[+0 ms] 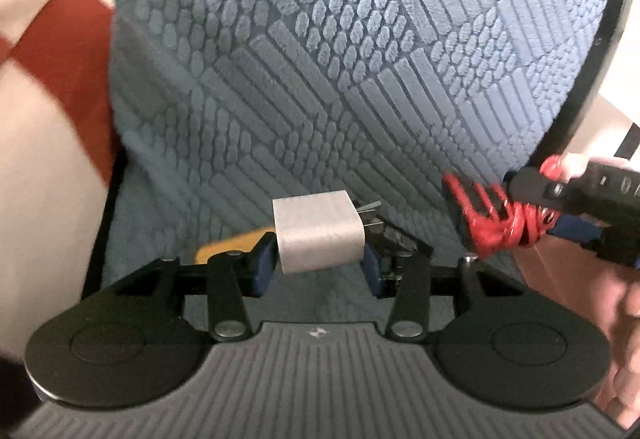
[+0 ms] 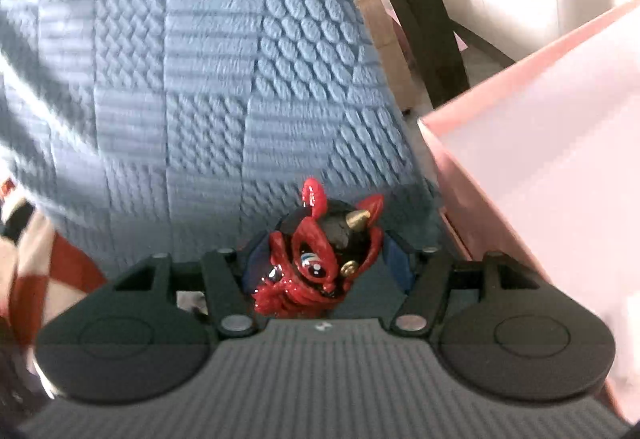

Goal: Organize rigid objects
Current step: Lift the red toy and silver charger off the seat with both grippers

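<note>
Between the left pads: white charger plug, one piece, lifted above the blue textured mat, metal prongs pointing away to the right; the left gripper presses on its two flat sides, probably because flat faces do not slip.
At the right pads: red and black figurine, one piece, pinched by the right gripper around its round body; the thin red parts stay free, likely to avoid breaking.
Beside, on the right: pink box, one, open side visible; it seems the place for both things.
Count: two rigid objects, two grippers, both carrying.
</note>
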A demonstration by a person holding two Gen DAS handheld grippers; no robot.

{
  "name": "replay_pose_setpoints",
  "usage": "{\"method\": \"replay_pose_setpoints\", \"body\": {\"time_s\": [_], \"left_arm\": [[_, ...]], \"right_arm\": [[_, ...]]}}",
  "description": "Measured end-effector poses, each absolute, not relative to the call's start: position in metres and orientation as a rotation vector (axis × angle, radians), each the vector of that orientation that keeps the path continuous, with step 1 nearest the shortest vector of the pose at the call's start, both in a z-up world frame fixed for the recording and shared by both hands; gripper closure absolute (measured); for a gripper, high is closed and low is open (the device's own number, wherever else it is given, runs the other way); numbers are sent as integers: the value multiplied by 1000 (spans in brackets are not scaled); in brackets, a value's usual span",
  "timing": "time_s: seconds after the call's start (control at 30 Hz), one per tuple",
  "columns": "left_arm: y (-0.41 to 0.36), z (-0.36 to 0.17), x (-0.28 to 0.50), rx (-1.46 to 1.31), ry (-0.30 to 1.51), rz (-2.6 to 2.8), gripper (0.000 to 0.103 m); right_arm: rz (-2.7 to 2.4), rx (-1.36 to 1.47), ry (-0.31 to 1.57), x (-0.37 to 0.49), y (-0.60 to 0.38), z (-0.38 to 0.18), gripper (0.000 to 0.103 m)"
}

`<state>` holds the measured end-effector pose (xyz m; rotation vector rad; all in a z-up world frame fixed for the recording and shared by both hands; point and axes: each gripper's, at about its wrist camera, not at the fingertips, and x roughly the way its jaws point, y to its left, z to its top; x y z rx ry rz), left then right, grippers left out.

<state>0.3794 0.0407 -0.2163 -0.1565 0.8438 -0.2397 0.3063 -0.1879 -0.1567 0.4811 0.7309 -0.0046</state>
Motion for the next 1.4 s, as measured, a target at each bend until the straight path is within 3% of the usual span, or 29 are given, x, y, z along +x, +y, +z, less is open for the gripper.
{"method": "replay_pose_setpoints", "body": {"time_s": [0.77, 1.4], "left_arm": [[45, -207, 234, -260, 951, -175, 52], [34, -223, 190, -302, 1047, -110, 51]], "right_arm": [[134, 80, 734, 169, -162, -114, 39], [132, -173, 803, 134, -136, -138, 38]]}}
